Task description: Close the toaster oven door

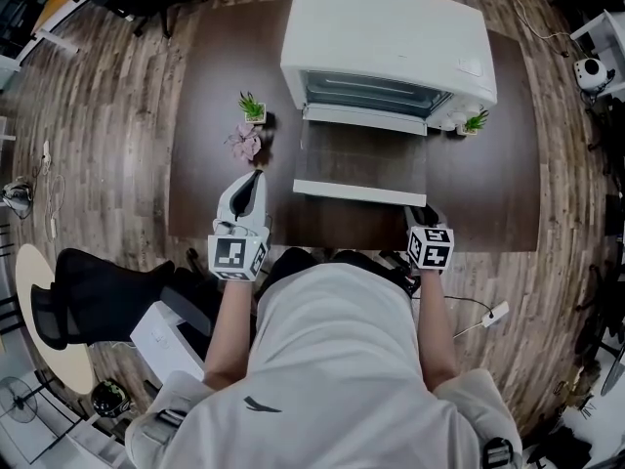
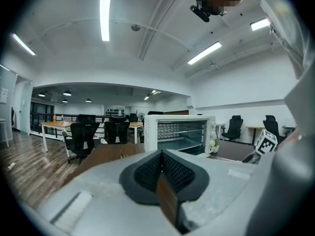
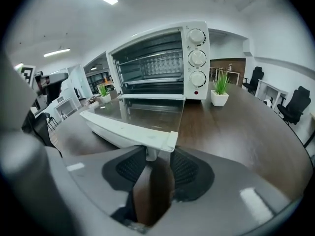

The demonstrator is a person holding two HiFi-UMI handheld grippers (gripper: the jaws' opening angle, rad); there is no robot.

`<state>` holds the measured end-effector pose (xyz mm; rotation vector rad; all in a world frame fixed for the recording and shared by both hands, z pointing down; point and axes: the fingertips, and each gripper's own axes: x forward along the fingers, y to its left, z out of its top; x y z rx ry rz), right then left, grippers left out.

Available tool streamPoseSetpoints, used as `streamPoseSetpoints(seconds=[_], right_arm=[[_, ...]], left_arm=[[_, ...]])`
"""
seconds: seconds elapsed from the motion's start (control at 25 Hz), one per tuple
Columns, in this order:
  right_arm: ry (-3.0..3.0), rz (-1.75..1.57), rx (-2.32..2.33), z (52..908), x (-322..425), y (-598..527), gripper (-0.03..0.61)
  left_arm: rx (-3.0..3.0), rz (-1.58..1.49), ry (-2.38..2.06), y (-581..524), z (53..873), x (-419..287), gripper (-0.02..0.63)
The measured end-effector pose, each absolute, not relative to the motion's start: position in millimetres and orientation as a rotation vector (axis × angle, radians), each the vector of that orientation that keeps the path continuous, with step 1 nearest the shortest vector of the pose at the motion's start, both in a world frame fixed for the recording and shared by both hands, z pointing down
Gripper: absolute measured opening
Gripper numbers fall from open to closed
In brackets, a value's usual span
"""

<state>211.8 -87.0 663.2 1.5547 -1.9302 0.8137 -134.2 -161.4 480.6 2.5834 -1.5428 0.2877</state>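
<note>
A white toaster oven (image 1: pixel 391 37) stands at the back of the dark table (image 1: pixel 488 184). Its glass door (image 1: pixel 361 159) lies folded down flat, with the white handle (image 1: pixel 359 193) along its near edge. My right gripper (image 1: pixel 422 213) is at the handle's right end. In the right gripper view the handle's end (image 3: pixel 165 140) and its post sit between the pads, which close against the post at my right gripper (image 3: pixel 152 154). My left gripper (image 1: pixel 256 176) rests shut and empty left of the door. The left gripper view shows its jaws meeting at my left gripper (image 2: pixel 161 154), with the oven (image 2: pixel 179 132) beyond.
A small green plant (image 1: pixel 252 107) and a pink flower (image 1: pixel 244 143) stand left of the oven. Another potted plant (image 1: pixel 476 122) sits by the oven's right corner, next to the knobs (image 3: pixel 197 57). A black office chair (image 1: pixel 88 291) and a white box (image 1: pixel 171 340) are near the person's left side.
</note>
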Motion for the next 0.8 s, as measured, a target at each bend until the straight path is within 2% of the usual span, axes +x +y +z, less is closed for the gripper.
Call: streamPoseSetpoints(seconds=[0.28,0.4,0.48,0.8], right_arm=[[-2.115,0.735,1.54,605.2,209.8,-101.1,0.158],[-2.209,0.628,1.532,565.6,207.6,-115.9,0.153],[-2.259,0.539,1.551,538.4,206.2,-127.3,0.122],[-2.374,0.262,1.724,455.7,218.2,-194.3,0.117]], left_arm=[[2.593,0.291,-1.521,-161.4,481.3,-126.5,0.002],[2.6,0.288,-1.519,-162.6,479.6,-122.8,0.002],[2.605,0.288,-1.515,-163.5,478.8,-121.1,0.002],[2.6,0.291,-1.523,-165.0,479.1,-125.9,0.002]])
